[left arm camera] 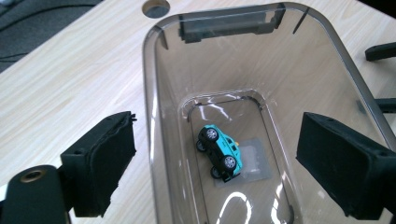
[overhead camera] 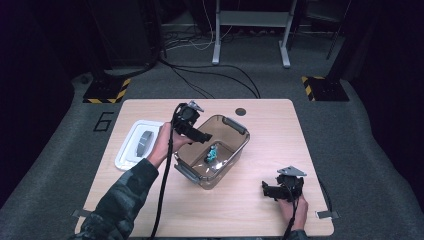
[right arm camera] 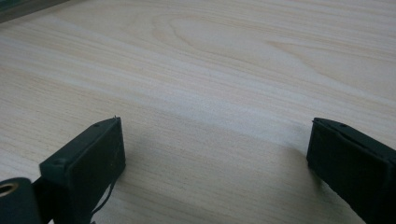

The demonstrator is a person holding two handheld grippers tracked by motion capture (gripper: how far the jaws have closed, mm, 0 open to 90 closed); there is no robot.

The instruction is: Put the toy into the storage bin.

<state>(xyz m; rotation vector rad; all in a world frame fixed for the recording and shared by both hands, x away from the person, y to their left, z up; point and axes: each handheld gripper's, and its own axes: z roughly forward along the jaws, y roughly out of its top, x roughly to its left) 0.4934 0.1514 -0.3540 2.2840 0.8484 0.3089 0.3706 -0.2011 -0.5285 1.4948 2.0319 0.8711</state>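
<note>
A clear grey plastic bin (overhead camera: 243, 142) with dark end latches stands in the middle of the wooden table (overhead camera: 240, 215). A teal toy car (overhead camera: 213, 152) lies on its side on the bin's floor. My left gripper (overhead camera: 200, 136) hangs over the bin's left rim and points down into it. Its jaws stand wide open and hold nothing. In the left gripper view the car (left arm camera: 222, 151) lies well below and between the black pads (left arm camera: 107, 158), inside the bin's wall (left arm camera: 159, 116). My right gripper (overhead camera: 267, 190) rests low near the table's front right, open (right arm camera: 215, 144) over bare wood.
A white lid (overhead camera: 127, 152) with a grey ring-shaped thing (overhead camera: 145, 141) on it lies left of the bin. A round hole (overhead camera: 241, 111) sits near the table's far edge. Cables trail from both grippers. Grey carpet surrounds the table.
</note>
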